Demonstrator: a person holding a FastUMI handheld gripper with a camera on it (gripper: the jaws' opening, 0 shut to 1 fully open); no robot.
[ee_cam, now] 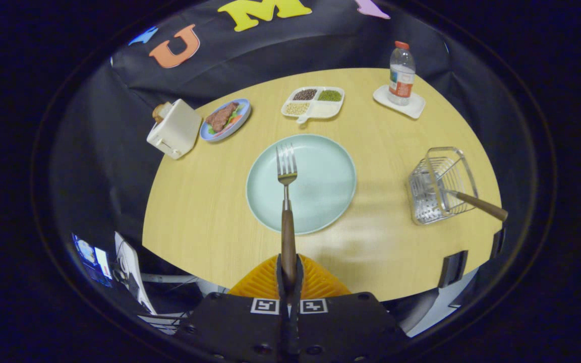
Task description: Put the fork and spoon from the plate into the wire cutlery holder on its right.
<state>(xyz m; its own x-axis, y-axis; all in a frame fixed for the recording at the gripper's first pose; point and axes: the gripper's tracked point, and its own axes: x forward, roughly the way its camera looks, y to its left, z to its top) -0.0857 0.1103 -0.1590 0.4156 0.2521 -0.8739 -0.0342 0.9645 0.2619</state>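
Wooden-handled fork [287, 201] clamped in gripper [289, 275], one plate [321, 186]

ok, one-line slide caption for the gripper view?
Tongs shut on the fork above the green plate; spoon already in the wire cutlery holder.

The claw [289, 275] is clamped tight on the fork [287, 201] handle.

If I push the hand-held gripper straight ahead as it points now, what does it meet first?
The hand-held gripper, shut on the fork, points over the green plate. Beyond lies the divided snack tray; height is unclear, so it may pass above both.
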